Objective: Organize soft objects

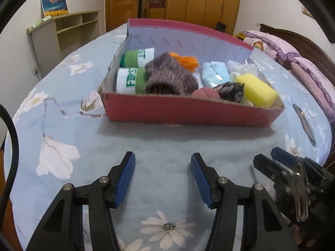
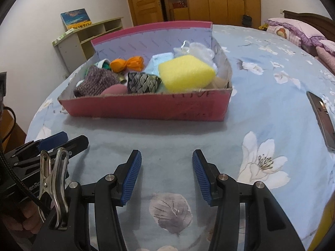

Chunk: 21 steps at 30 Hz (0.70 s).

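On the floral bedsheet [image 1: 88, 129] sits the red cardboard box [image 1: 188, 110], packed left to right with rolled green-and-white socks [image 1: 130, 80], a knitted hat [image 1: 169, 77], and a yellow sponge [image 1: 258, 92]. In front, left gripper [image 1: 162, 167] and right gripper [image 2: 166, 167] both gape, holding nothing. A phone [image 2: 322, 117] lies far right.

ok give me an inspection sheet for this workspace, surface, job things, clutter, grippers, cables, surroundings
Surface: bed with blue floral sheet.
Job's things: pink box holding yellow sponge, knit beanie, two green-white rolls, orange bundle, pale blue cloth, patterned pouch.
Clutter: phone on the sheet, right of the box.
Grippers: left gripper and right gripper both open, empty, short of the box.
Cables: black cable at left edge.
Surroundings: wooden wardrobe, shelf unit, pillows.
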Each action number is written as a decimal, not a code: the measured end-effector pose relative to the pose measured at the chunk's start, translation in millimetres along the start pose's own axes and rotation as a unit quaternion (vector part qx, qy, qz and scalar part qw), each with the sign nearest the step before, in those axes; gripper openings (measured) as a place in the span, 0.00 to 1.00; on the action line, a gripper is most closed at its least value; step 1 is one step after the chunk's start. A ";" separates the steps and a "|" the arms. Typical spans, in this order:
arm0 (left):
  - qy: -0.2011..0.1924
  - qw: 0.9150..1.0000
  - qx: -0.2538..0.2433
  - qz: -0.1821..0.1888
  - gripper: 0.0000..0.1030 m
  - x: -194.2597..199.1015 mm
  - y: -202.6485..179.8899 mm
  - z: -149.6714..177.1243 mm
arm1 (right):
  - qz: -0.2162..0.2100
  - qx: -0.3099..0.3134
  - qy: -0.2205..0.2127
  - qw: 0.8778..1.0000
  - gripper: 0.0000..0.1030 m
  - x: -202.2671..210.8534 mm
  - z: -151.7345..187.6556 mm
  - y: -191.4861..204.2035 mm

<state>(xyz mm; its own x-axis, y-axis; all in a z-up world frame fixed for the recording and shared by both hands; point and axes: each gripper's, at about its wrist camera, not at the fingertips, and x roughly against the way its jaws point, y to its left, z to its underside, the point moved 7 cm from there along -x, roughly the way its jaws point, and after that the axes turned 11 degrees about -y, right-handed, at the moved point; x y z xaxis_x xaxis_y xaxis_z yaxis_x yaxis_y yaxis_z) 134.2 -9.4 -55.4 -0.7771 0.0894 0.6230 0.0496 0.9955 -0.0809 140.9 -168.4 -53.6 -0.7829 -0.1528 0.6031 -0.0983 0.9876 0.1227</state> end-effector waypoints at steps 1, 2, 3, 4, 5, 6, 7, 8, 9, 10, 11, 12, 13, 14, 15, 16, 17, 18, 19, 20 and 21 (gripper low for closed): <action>0.002 1.000 0.001 0.000 0.57 -1.7 0.8 0.9 | 0.001 0.003 0.000 1.000 0.51 -1.2 1.3 0.2; 0.003 1.000 0.001 -0.001 0.57 -3.4 1.1 1.9 | 0.002 0.004 0.000 1.000 0.51 -2.2 2.0 0.3; 0.003 1.000 0.000 -0.001 0.57 -4.5 1.2 2.6 | 0.001 0.003 0.001 1.000 0.51 -3.2 2.8 -0.1; 0.002 1.000 -0.001 -0.002 0.57 -5.4 0.9 3.0 | 0.001 0.002 0.002 1.000 0.51 -4.1 3.8 -0.6; 0.002 1.000 -0.003 -0.003 0.58 -6.1 0.7 3.9 | 0.002 0.000 0.004 1.000 0.51 -5.2 5.3 -1.3; 0.002 1.000 -0.004 -0.004 0.58 -7.1 0.6 4.7 | 0.002 -0.002 0.005 1.000 0.51 -6.2 6.4 -2.0; 0.002 1.000 -0.003 -0.004 0.58 -7.7 0.6 5.4 | 0.003 -0.005 0.006 1.000 0.51 -7.3 8.0 -2.7; 0.001 1.000 -0.002 -0.003 0.58 -8.2 1.1 5.8 | 0.004 -0.007 0.005 1.000 0.51 -8.0 8.2 -3.1; 0.001 1.000 0.000 -0.002 0.58 -8.2 1.5 6.1 | 0.005 -0.006 0.004 1.000 0.51 -8.1 8.7 -3.0; 0.000 1.000 0.002 -0.001 0.59 -8.5 2.0 6.2 | 0.007 -0.004 0.002 1.000 0.51 -8.2 9.1 -2.6; -0.001 1.000 0.002 -0.001 0.59 -9.0 1.8 6.9 | 0.009 -0.001 0.001 1.000 0.51 -8.4 9.5 -2.0; -0.002 1.000 0.002 -0.001 0.59 -9.3 1.7 7.5 | 0.010 0.001 -0.001 1.000 0.51 -8.7 9.9 -1.5; -0.003 1.000 0.000 -0.001 0.59 -9.3 1.5 7.7 | 0.011 0.002 -0.002 1.000 0.51 -8.9 10.4 -1.2; -0.003 1.000 -0.002 -0.001 0.60 -9.9 1.0 7.9 | 0.012 0.003 -0.003 1.000 0.51 -9.0 10.9 -1.0; -0.004 1.000 -0.003 -0.001 0.60 -9.9 0.7 8.0 | 0.012 0.003 -0.004 1.000 0.51 -8.8 11.1 -1.1; -0.004 1.000 -0.003 0.000 0.61 -10.0 0.4 8.0 | 0.012 0.002 -0.004 1.000 0.51 -8.8 11.2 -1.1; -0.004 1.000 -0.003 0.001 0.61 -10.3 0.0 8.0 | 0.011 0.002 -0.004 1.000 0.51 -9.0 11.2 -1.0; -0.005 1.000 -0.004 0.001 0.62 -10.1 -0.1 8.3 | 0.011 0.002 -0.004 1.000 0.51 -9.0 11.2 -0.9; -0.005 1.000 -0.005 0.001 0.62 -10.2 -0.5 8.5 | 0.011 0.001 -0.005 1.000 0.51 -8.8 11.3 -0.9; -0.005 1.000 -0.006 0.001 0.62 -10.2 -0.7 8.7 | 0.010 0.000 -0.005 1.000 0.51 -8.4 11.3 -0.8; -0.005 1.000 -0.007 0.001 0.62 -10.3 -1.0 8.9 | 0.010 -0.001 -0.005 1.000 0.51 -8.2 11.2 -0.9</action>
<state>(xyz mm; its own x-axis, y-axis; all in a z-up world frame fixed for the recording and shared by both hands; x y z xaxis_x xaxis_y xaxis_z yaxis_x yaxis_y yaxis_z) 136.6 -11.5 -68.7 -0.7838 0.0905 0.6144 0.0589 0.9957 -0.0715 140.5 -167.6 -67.5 -0.7912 -0.1329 0.5969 -0.0810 0.9903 0.1131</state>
